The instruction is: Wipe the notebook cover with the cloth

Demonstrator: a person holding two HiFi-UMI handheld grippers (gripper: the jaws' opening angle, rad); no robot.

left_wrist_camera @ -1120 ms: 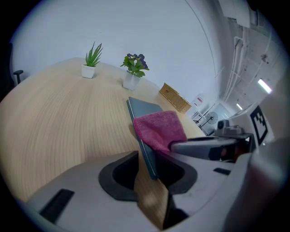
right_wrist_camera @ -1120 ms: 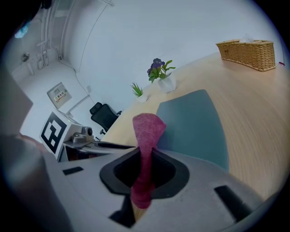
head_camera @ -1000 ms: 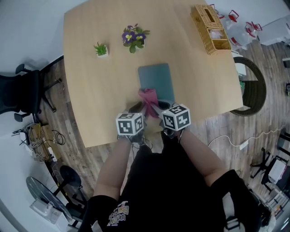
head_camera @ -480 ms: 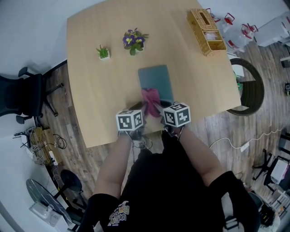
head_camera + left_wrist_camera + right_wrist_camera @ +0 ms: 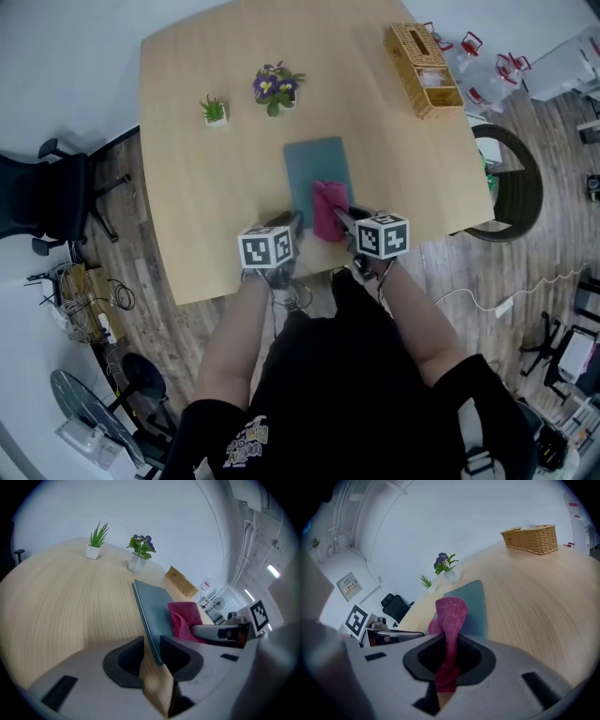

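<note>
Left gripper (image 5: pixel 151 644): pointed down at a slant. The jaws have just been closing a little. They are now closed on the near left corner of the flat teal-grey rectangular notebook (image 5: pixel 152 603), which is wedged between the 2 pads.
Right gripper (image 5: pixel 449 651): the jaws are clamped tight on the crumpled magenta fabric cloth (image 5: pixel 451 615). 1 fold is seen rising ahead of the jaws and a tail hanging out behind them.
Cloth: carried just ahead of the right gripper. Its free end is laid on the near half of the notebook cover, to the right of the left gripper's tips.
Notebook: closed and laid flat on the pale wooden table (image 5: pixel 211 192). It stretches straight away from both grippers, and its far half is left uncovered.
Grippers: held side by side and near each other at the notebook's near end, the left at its corner, the right over its cover.
Beyond the left gripper: 1 white pot of purple flowers (image 5: pixel 276 84) and 1 small green plant in a white pot (image 5: pixel 214 108), both well past the notebook's far end.
Far ahead and right of the right gripper: 1 woven wicker basket (image 5: pixel 424 66), set at the table's far corner.
Left of the left gripper, off the table: 1 black office chair (image 5: pixel 42 197) on the plank floor.
</note>
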